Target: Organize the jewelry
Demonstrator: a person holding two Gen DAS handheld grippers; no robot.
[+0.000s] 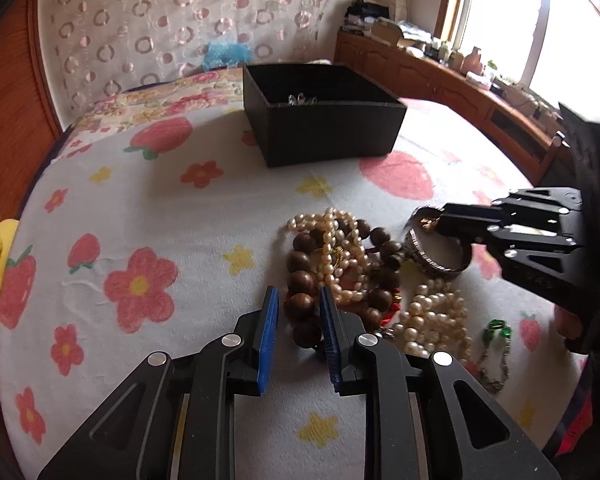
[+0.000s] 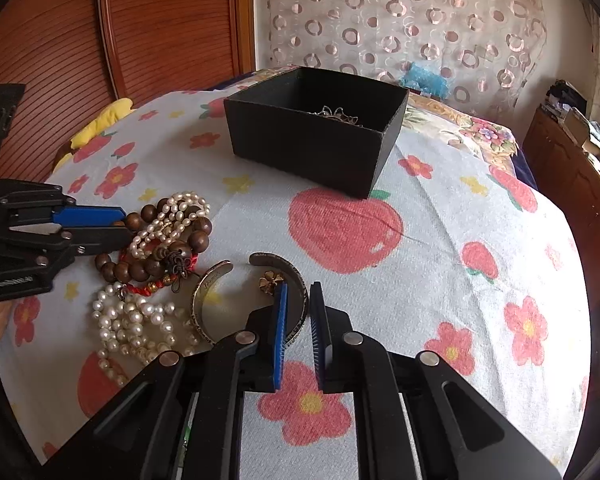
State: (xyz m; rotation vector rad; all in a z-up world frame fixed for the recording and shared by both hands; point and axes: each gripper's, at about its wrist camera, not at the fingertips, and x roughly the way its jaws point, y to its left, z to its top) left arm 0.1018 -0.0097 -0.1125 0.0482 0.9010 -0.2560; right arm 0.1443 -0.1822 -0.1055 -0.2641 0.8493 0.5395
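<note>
Right gripper [image 2: 298, 320] spread astride engraved silver cuff bangle [image 2: 220, 304], near-centre bedspread | left gripper [image 1: 298, 320] spread beside brown wooden bead bracelet [image 1: 300, 276] | risk: thin rim slips from pads, misses far black box [image 2: 312, 148].

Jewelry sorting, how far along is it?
Barely started. The black box holds one silvery piece. The right gripper straddles the metal cuff, not yet shut; the left gripper is open at the wooden beads. Both pearl strands still lie on the cloth.

Two black hand-held grippers with blue pads

The left gripper [image 1: 298, 304] and right gripper [image 2: 298, 300] share angular black linkages, round silver pivot pins, ribbed blue pads [image 2: 280, 336] and cut-out slots.
</note>
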